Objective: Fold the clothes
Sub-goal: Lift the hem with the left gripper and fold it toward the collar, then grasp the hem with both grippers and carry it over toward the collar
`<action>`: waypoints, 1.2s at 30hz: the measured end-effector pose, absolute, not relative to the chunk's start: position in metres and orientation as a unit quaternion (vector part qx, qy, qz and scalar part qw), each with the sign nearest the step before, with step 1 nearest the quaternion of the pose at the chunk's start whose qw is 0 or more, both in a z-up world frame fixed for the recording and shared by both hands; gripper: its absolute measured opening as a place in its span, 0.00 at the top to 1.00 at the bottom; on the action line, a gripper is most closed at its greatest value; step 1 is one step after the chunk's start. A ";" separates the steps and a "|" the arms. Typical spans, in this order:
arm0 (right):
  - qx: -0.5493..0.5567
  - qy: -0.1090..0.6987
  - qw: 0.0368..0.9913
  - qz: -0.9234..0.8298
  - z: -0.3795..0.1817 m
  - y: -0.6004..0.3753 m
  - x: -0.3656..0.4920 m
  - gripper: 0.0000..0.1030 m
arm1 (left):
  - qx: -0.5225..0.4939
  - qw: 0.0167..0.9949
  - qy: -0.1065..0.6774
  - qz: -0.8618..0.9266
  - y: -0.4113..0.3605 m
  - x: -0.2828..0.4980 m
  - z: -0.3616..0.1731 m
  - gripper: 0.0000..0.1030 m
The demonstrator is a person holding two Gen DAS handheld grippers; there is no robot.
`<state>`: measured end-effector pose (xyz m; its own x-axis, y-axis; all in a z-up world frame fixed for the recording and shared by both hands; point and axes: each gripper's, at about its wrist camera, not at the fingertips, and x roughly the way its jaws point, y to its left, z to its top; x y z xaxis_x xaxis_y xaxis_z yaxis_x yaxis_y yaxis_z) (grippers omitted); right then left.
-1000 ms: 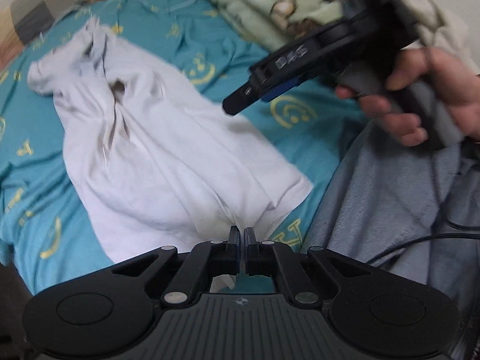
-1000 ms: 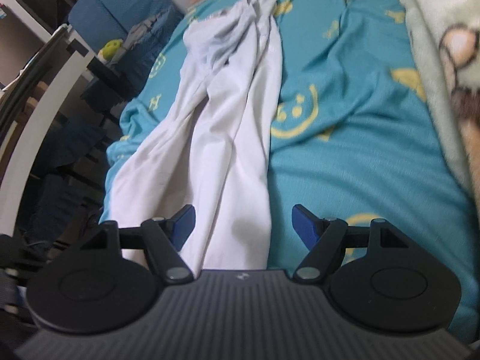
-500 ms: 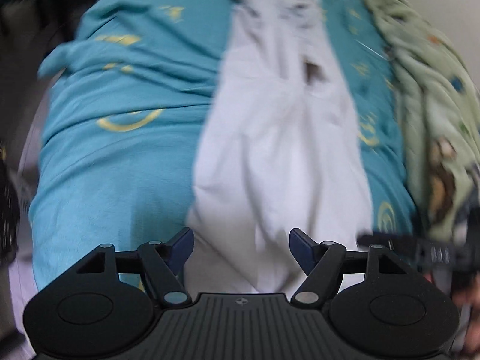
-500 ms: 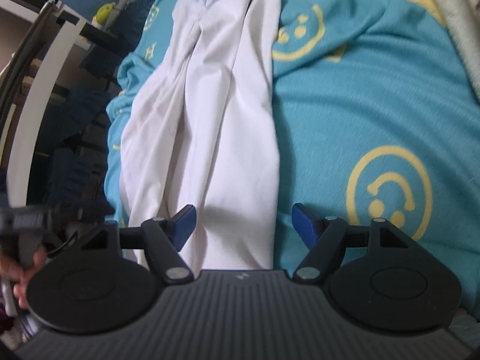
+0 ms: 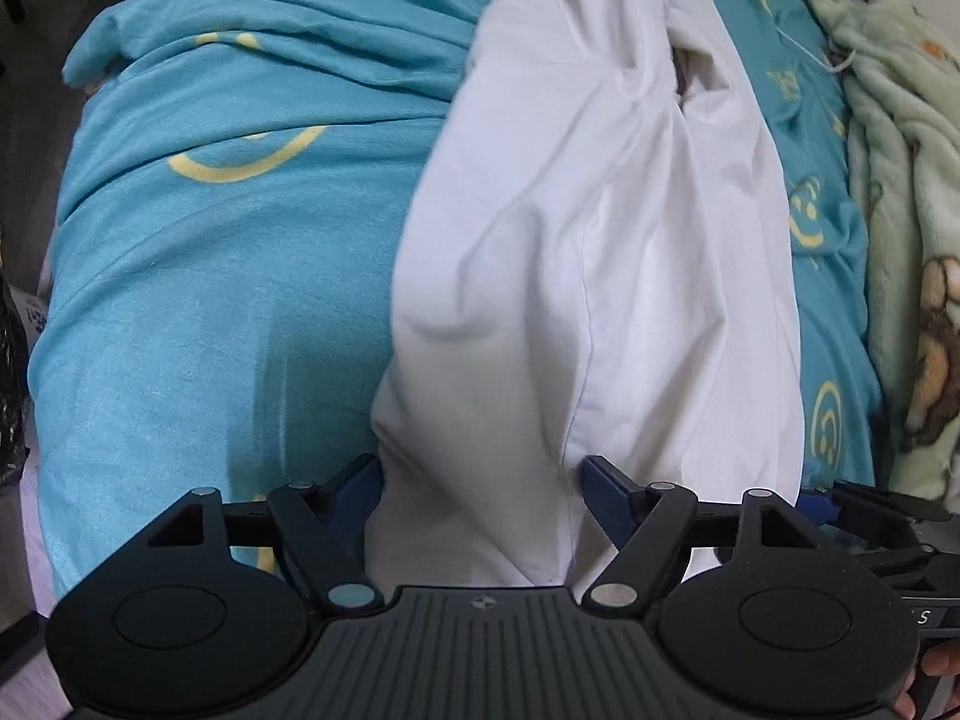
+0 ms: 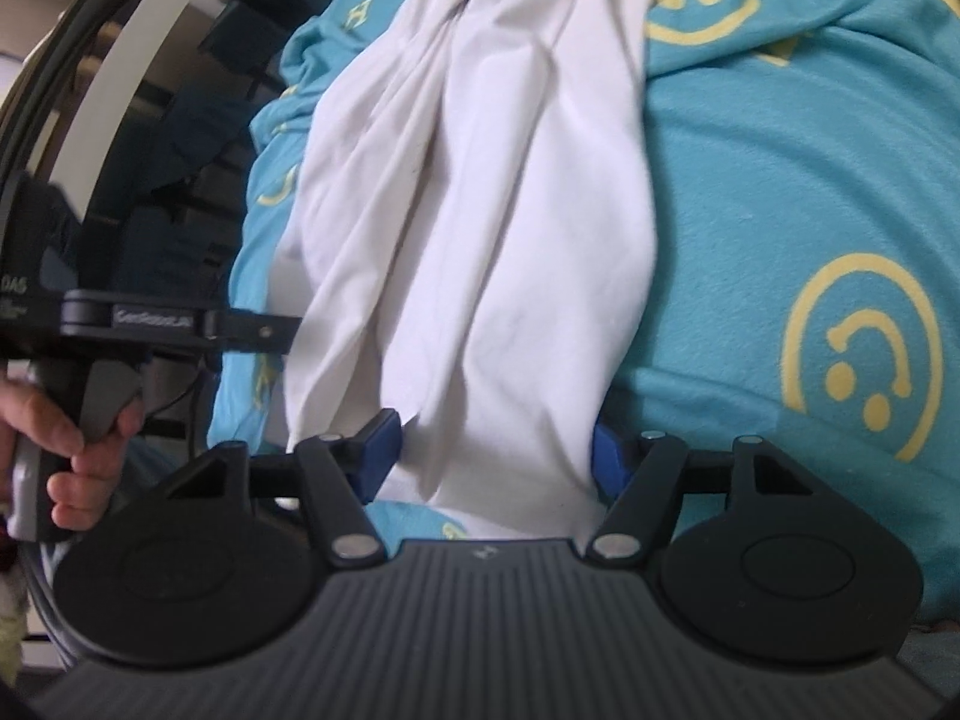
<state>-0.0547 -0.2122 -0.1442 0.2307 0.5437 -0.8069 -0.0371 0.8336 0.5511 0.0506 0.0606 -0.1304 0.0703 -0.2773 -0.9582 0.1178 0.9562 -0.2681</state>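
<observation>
white shirt lies long down the bed, its end at the near edge. left gripper and right gripper gape wide, holding nothing. one layer pinched could bunch it.

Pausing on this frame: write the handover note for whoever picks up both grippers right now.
Left gripper: open, empty, at the near hem of the white garment, toward its left side.
Right gripper: open, empty, at the same hem, toward its right side.
Garment: lies lengthwise and bunched on the teal sheet, running away from both grippers; a green blanket lies along its right.
Done: no fold visible yet; neither gripper has closed on the hem.
Left: grip the hem with both grippers, probably spread the garment flat, then fold.
</observation>
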 end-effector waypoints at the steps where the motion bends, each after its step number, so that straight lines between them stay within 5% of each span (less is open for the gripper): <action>1: 0.213 0.590 0.756 0.189 -0.144 -0.211 -0.056 0.48 | -0.063 0.728 0.666 -0.149 0.059 0.050 -0.129 0.26; 6: 0.215 0.587 0.761 0.173 -0.143 -0.214 -0.059 0.72 | -0.069 0.724 0.661 -0.186 0.054 0.043 -0.124 0.39; 12: 0.202 0.574 0.776 0.162 -0.141 -0.212 -0.061 0.87 | -0.074 0.721 0.652 -0.221 0.049 0.036 -0.116 0.88; 14: 0.198 0.567 0.783 0.161 -0.138 -0.211 -0.061 0.89 | -0.078 0.725 0.644 -0.232 0.051 0.033 -0.112 0.94; 36: 0.251 0.392 0.867 0.179 -0.001 -0.261 -0.140 0.93 | -0.168 0.818 0.462 -0.298 0.099 -0.084 0.058 0.97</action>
